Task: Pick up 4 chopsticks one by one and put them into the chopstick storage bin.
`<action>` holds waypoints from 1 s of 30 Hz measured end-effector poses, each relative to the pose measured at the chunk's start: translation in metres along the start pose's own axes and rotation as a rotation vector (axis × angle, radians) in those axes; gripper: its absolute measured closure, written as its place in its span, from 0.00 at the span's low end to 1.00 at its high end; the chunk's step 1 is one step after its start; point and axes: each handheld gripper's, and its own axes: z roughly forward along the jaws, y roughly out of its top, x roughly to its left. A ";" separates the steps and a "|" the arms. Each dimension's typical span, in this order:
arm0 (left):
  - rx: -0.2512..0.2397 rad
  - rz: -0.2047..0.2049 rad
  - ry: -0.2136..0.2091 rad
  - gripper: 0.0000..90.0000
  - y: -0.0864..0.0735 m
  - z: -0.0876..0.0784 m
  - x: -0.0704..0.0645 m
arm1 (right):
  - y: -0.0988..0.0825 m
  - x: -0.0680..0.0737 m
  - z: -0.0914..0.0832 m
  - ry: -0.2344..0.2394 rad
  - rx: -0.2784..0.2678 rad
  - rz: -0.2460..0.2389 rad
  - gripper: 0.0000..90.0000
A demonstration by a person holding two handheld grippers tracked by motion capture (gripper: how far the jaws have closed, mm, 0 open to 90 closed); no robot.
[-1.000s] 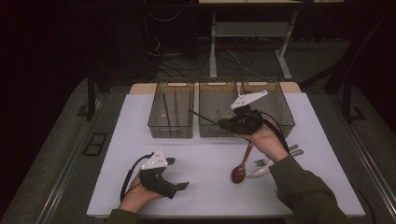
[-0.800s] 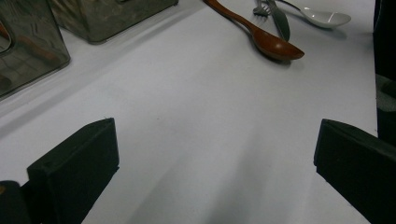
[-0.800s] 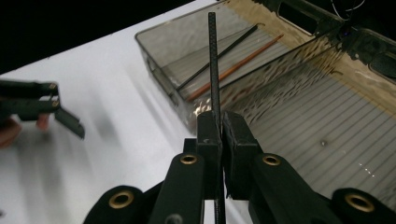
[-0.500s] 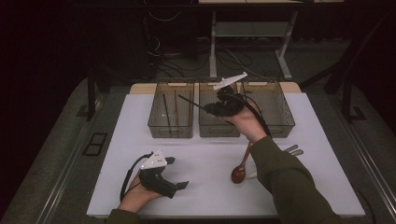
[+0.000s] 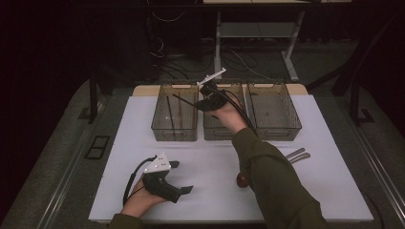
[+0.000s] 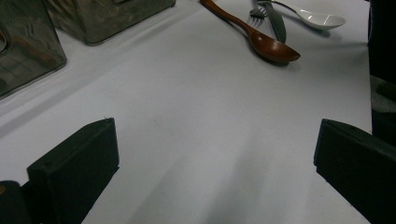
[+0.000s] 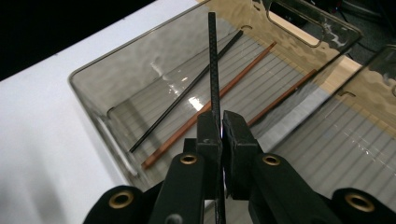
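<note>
Both arms wear olive-green sleeves (image 5: 279, 183). The left gripper (image 5: 184, 190) is black with a pale three-cornered plate (image 5: 158, 164) on top and a black cable (image 5: 130, 179) looping behind. The right gripper (image 5: 197, 104) is black too, carrying a white plate (image 5: 211, 76) and dark cable (image 5: 241, 112); brass-coloured rivets (image 7: 188, 159) dot its blocky jaws.

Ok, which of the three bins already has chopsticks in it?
The leftmost bin, below the right hand-held gripper: three chopsticks lie inside. The other two look bare.

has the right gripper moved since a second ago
Yes. The right gripper, shut on a black chopstick, went left from the right bin to the left bin.
</note>
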 end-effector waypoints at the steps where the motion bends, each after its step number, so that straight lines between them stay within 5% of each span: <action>1: -0.005 -0.002 -0.001 0.00 0.000 0.000 0.000 | 0.002 0.001 0.004 -0.004 0.003 0.000 0.95; 18: -0.002 0.009 -0.005 0.00 0.001 0.000 -0.001 | 0.028 0.015 0.073 -0.044 0.127 0.038 0.95; 26: -0.007 0.009 -0.008 0.00 0.001 -0.001 0.000 | 0.033 0.015 0.086 -0.063 0.148 0.056 0.94; 30: -0.006 0.011 -0.009 0.00 0.001 -0.001 0.000 | 0.033 0.015 0.085 -0.052 0.139 0.058 0.82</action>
